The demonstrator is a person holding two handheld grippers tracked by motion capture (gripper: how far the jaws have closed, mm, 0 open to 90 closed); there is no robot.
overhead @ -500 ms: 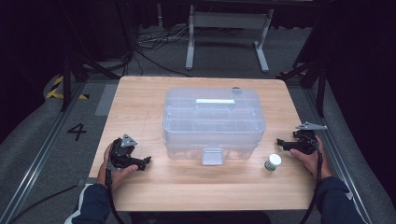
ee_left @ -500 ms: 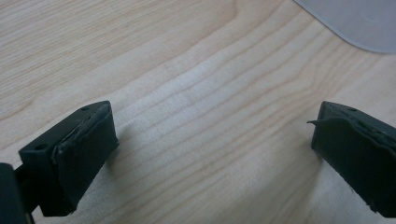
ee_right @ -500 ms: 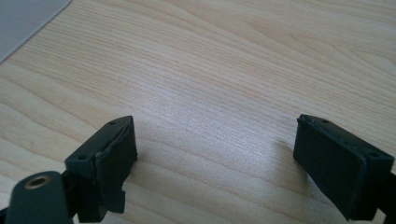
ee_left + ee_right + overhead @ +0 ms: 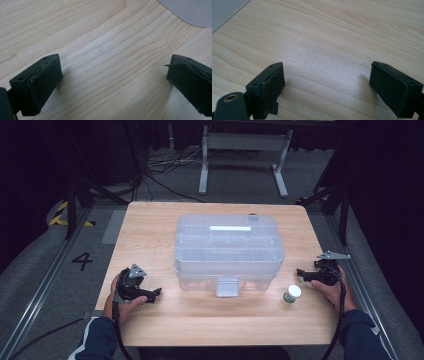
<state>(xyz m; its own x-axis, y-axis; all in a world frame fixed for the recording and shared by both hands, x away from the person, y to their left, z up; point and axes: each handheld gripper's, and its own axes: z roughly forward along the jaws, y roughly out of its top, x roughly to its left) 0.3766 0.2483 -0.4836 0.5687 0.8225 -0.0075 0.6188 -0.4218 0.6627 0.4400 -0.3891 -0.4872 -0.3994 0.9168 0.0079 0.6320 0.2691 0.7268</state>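
A clear plastic storage box [image 4: 229,249] with a white handle and a front latch [image 4: 227,287] stands shut in the middle of the wooden table [image 4: 150,230]. A small jar with a white cap [image 4: 291,293] stands upright off its front right corner. My left gripper [image 4: 155,294] rests on the table left of the box, jaws pointing at it. In the left gripper view the gripper [image 4: 112,80] is open over bare wood, with a corner of the box [image 4: 192,10] beyond. My right gripper [image 4: 301,274] lies right of the jar, and the right gripper view shows it [image 4: 327,82] open and holding nothing.
The table's near edge [image 4: 225,342] is close to both hands. Bare wood lies in front of the box between the grippers. Beyond the table stand a metal frame [image 4: 240,150] and cables on a dark floor.
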